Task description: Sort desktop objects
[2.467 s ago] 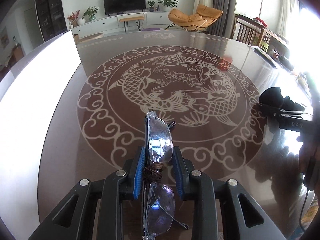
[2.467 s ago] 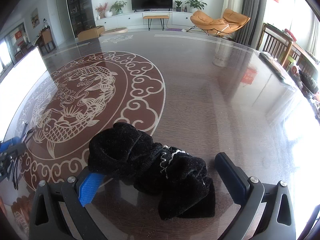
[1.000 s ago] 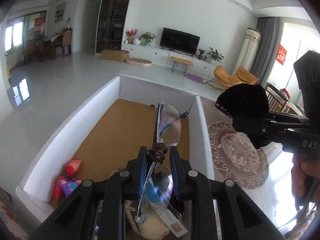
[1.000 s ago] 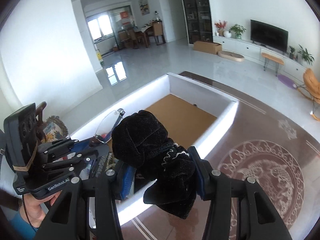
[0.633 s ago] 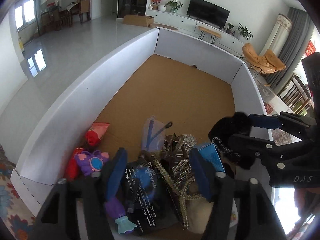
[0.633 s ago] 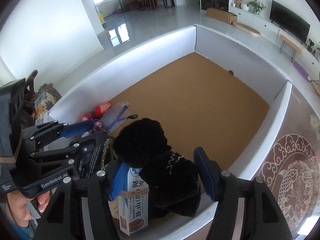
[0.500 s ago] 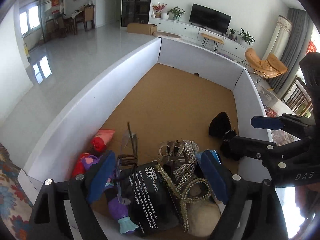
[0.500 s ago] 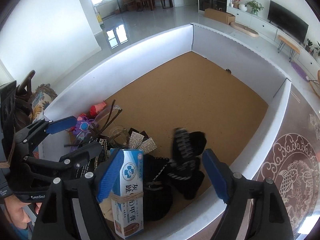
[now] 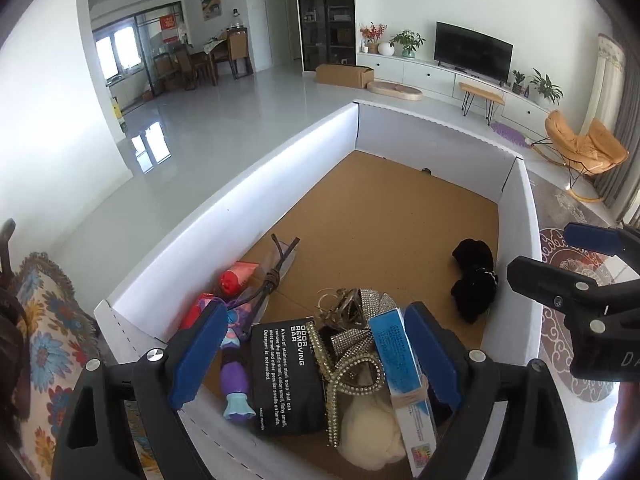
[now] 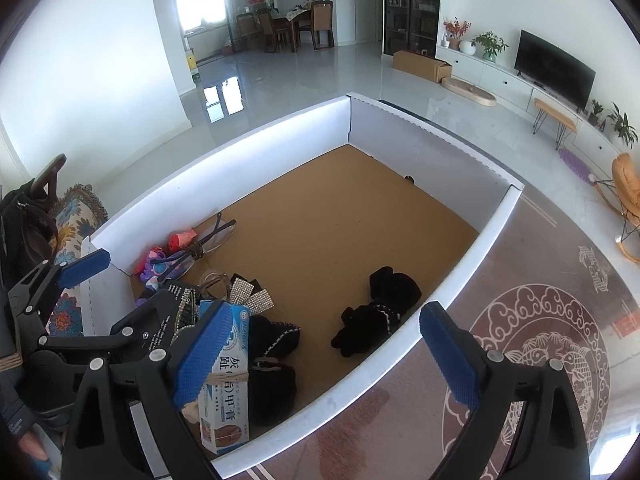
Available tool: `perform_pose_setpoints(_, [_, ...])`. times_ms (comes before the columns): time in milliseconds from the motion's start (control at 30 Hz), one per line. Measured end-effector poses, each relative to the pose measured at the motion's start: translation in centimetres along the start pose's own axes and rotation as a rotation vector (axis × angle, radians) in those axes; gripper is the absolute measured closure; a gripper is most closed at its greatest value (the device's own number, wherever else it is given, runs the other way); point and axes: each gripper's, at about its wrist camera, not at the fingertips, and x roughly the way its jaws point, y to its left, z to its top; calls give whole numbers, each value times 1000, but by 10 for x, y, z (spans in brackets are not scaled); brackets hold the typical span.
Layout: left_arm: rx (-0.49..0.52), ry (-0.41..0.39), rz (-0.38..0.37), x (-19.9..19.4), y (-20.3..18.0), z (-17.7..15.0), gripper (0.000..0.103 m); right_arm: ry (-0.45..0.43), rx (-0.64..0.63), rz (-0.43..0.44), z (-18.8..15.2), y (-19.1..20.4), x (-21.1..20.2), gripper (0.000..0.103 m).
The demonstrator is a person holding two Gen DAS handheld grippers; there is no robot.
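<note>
Matt white cardboard box (image 10: 256, 136), black velvety cloth (image 10: 380, 312) inside.

White walls, glossy pale floor (image 9: 248, 128) reflecting window light. Far right: TV (image 9: 473, 51) on wall over long white cabinet (image 9: 448, 76), plants (image 9: 407, 42) and flowers on it, small bench (image 9: 481, 98) in front. Orange lounge chair (image 9: 582, 148) by grey curtain. Dark glass cabinet (image 9: 326, 12) far centre, cardboard carton (image 9: 344, 75) on floor below. Dining table and chairs (image 10: 296, 24) far left by bright windows (image 9: 118, 50). Patterned cushion (image 9: 44, 332) near left.
</note>
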Motion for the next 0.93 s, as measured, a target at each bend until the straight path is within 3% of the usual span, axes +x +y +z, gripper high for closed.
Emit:
perform_pose_setpoints(333, [-85, -43, 103, -14, 12, 0, 13, 26, 3, 18, -5, -7, 3, 8])
perform_pose_setpoints(433, [-109, -28, 139, -11, 18, -2, 13, 34, -2, 27, -6, -5, 6, 0])
perform_pose_setpoints(500, [-119, -12, 149, -8, 21, -3, 13, 22, -18, 17, -7, -1, 6, 0])
perform_pose_setpoints(767, [-138, -5, 85, -11, 23, -3, 13, 30, -55, 6, -6, 6, 8, 0])
perform_pose_setpoints(833, [-156, -21, 75, -15, 23, -5, 6, 32, -58, 5, -7, 6, 8, 0])
perform_pose_setpoints(933, [-176, -64, 96, -26, 23, -5, 5, 40, -55, 4, -7, 4, 10, 0])
